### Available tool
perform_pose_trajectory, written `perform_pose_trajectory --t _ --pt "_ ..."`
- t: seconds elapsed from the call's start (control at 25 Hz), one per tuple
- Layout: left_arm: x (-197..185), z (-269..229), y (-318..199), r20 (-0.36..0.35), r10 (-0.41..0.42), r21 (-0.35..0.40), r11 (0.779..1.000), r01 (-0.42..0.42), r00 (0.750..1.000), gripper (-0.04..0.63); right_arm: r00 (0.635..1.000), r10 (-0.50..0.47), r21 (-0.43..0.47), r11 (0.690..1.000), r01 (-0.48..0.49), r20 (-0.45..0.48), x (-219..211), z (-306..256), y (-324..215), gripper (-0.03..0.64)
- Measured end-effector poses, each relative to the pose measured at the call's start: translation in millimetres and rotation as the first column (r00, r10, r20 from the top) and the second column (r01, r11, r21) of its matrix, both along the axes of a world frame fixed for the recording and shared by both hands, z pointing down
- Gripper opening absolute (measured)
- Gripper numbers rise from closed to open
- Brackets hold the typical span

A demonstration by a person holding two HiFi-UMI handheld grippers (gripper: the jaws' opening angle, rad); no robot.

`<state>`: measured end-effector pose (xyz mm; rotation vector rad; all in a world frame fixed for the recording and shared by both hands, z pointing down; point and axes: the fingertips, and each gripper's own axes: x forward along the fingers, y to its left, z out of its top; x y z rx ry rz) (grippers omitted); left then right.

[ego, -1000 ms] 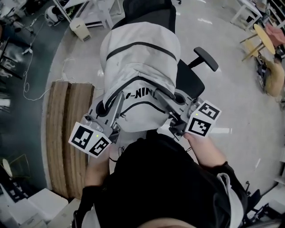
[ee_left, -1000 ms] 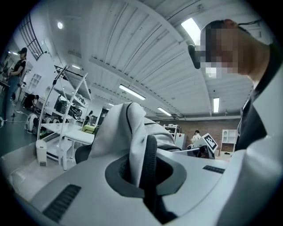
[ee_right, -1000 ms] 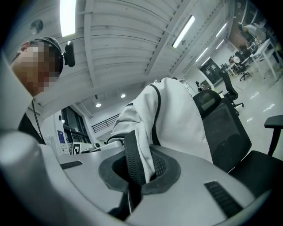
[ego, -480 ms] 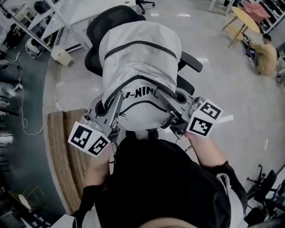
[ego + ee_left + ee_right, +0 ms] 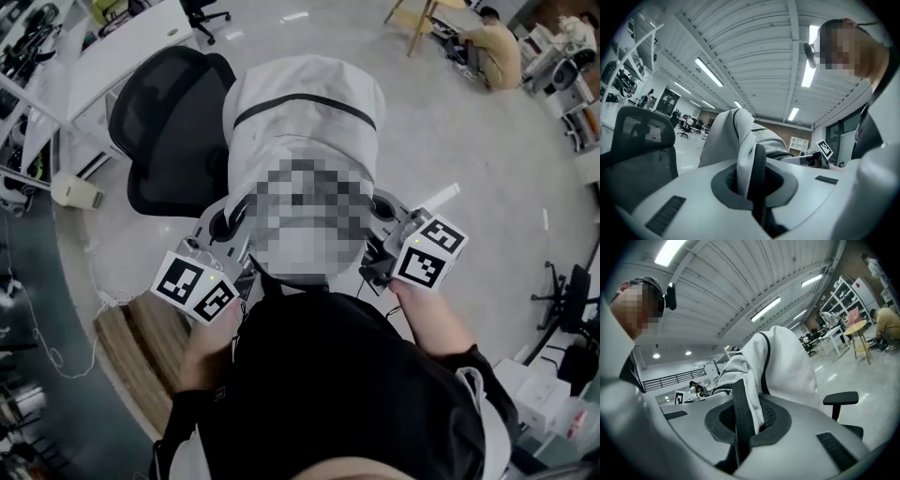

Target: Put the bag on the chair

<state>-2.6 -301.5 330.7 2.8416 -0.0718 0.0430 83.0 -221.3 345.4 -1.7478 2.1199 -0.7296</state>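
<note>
A white-grey backpack (image 5: 305, 122) with black piping hangs upright between my two grippers. My left gripper (image 5: 228, 223) is shut on a black-edged strap (image 5: 752, 176) on the bag's left side. My right gripper (image 5: 384, 208) is shut on a mesh strap (image 5: 743, 420) on its right side. A black mesh office chair (image 5: 173, 131) stands on the floor just left of the bag, with its backrest (image 5: 637, 140) beside it in the left gripper view. One black armrest (image 5: 840, 398) shows beyond the bag in the right gripper view. A mosaic patch hides the bag's lower front.
A wooden bench (image 5: 131, 342) lies at the lower left by the person's legs. A white table (image 5: 112, 47) and a small white unit (image 5: 75, 190) stand behind the chair. A person (image 5: 492, 47) crouches at the far right top. Another chair base (image 5: 562, 291) and boxes (image 5: 544, 394) are at right.
The bag has swung sideways with both grippers still holding it. The black chair, earlier behind the bag, now stands to its left. The wooden bench has slid toward the lower left corner.
</note>
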Motion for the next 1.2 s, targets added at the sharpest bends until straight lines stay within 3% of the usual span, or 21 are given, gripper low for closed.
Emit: perform_pose_trajectory --t 0.36,0.6,0.92,1.2 --pt "16 3 -45 -0.006 0.222 0.037 0.974 -0.222 0.975 0.017 0.969 0.245 -0.021 0.969 -0.245 -0.025 -5 9 -24 0.029" --pt "17 8 -47 -0.005 0.339 0.043 0.94 -0.339 0.941 0.017 0.925 0.377 -0.039 0.926 -0.376 0.04 -17 19 -16 0.029" --pt "39 39 -29 0.039 0.398 -0.035 0.917 -0.397 0.916 0.017 0.891 0.451 -0.118 0.889 -0.443 0.053 -1 43 7 0.029" --pt "88 69 -23 0.108 0.382 -0.06 0.924 -0.377 0.918 0.017 0.896 0.439 -0.165 0.891 -0.424 0.067 47 73 14 0.029"
